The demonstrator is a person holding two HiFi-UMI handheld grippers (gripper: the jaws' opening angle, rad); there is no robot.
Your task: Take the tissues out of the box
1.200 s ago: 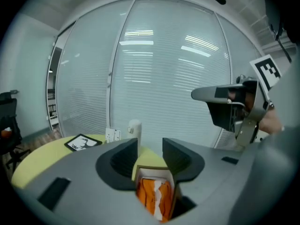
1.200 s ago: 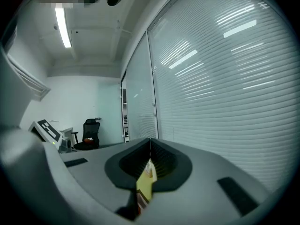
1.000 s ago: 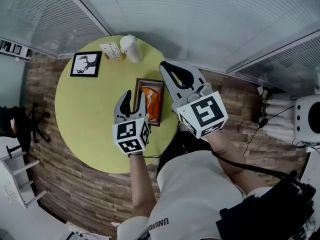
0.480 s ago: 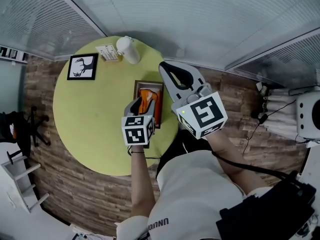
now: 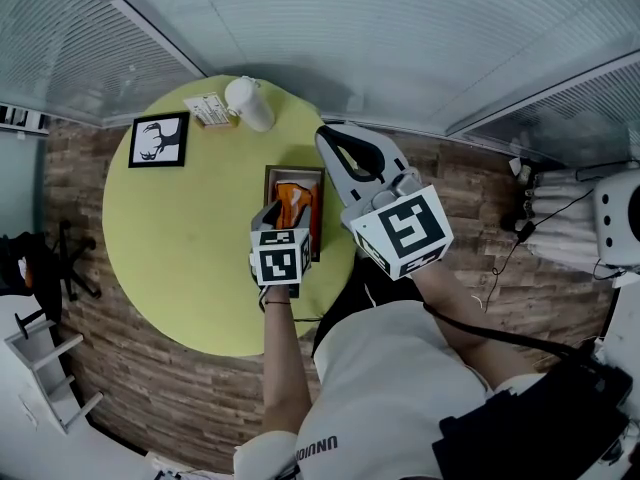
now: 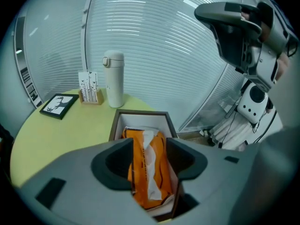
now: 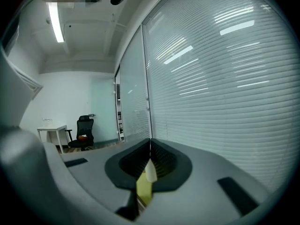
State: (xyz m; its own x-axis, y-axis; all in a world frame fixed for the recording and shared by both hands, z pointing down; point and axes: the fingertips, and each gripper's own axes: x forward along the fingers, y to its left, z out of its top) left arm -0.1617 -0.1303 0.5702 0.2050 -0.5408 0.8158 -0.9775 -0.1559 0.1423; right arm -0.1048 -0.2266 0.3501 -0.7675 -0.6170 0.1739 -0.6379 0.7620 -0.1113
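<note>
Found the left gripper [image 6: 150, 149] lowered over the near end of the box [image 6: 140, 113], itself standing open-topped near the middle of the round table [image 6: 56, 139]. Read its fingers [image 6: 111, 165] as parted, one to each side of the orange tissue pack [image 6: 136, 184] lying inside the box, with nothing gripped as yet. Cannot confirm from either view whether the pads touch the pack's sides. Noted a white tissue sheet [image 6: 152, 172] showing along the top of the pack, directly between the fingers.

Found the right gripper [image 7: 150, 146] held high and clear of the table, off the box's right side. Read its fingers [image 7: 129, 165] as closed tip to tip, holding nothing. Saw only a sliver of table and flask through the gap below the tips.

Recorded at the far edge of the table, well apart from the box: a white flask [image 6: 114, 78], a card holder [image 6: 89, 93] and a framed picture [image 6: 58, 106].

Judged the step in hand to be the approach to the grasp, with the tissues not yet out of the box. Judged the next move to call for closing on the pack, or on the exposed sheet, then lifting straight up between the box walls. Advised steadying the box with the idle right gripper, to guard against lifting it along with the pack.
</note>
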